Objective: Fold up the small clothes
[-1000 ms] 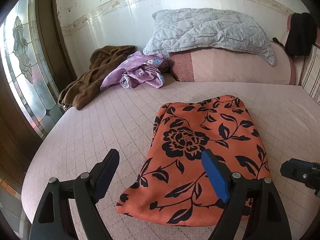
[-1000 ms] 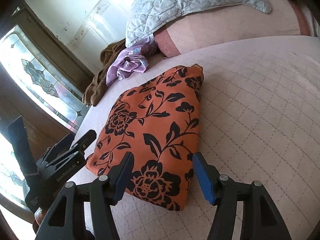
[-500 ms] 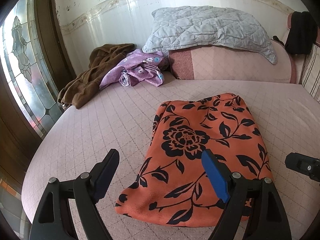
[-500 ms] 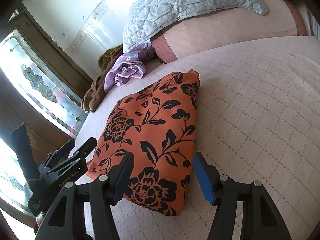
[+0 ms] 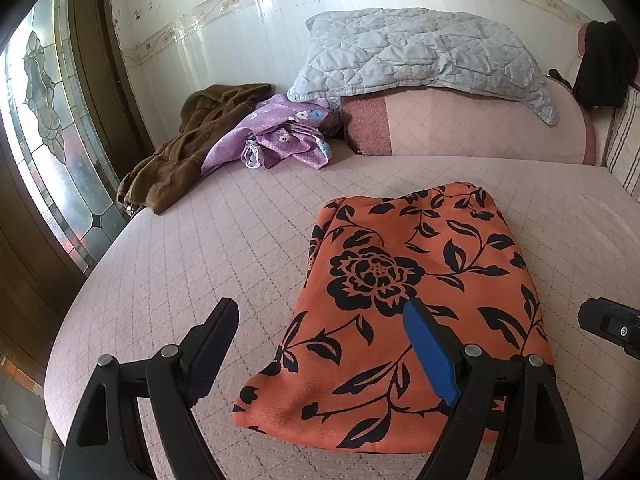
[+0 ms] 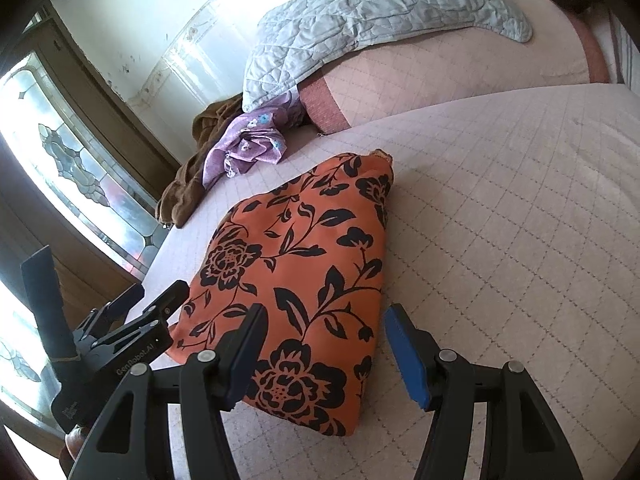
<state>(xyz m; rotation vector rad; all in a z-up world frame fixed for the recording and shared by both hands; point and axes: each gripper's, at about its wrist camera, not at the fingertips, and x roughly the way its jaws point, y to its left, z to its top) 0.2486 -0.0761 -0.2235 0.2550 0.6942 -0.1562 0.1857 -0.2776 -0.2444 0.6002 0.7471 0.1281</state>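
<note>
**Folded orange cloth on a quilted pink bed, both grippers held open at its near end**

A bed (image 5: 248,240) with a pale pink cover stitched in a diamond grid fills most of both views. Its left edge curves round and drops off beside a leaded stained-glass window (image 5: 52,128) in a dark wooden frame. At the far end a long pink bolster (image 5: 460,128) lies against a white wall with a floral border strip, and a grey quilted pillow (image 5: 420,52) rests on top of it. In the far left corner a brown fleecy garment (image 5: 180,152) lies crumpled, touching a rumpled purple flowered cloth (image 5: 276,136). A dark garment (image 5: 604,68) hangs at the far right.

The orange cloth (image 5: 404,292), printed with black roses and leaves, lies folded into a rough rectangle in the middle of the bed, flat, with soft rounded edges and a slightly nubby weave. Bare cover lies on every side of it, widest to the right (image 6: 500,240).

The left gripper (image 5: 320,348) hovers over the cloth's near left corner, jaws wide apart and holding nothing. The right gripper (image 6: 324,348) hangs over the near right corner, jaws also apart and empty; one finger stands above the cloth, the blue-padded one above bare bed cover.
</note>
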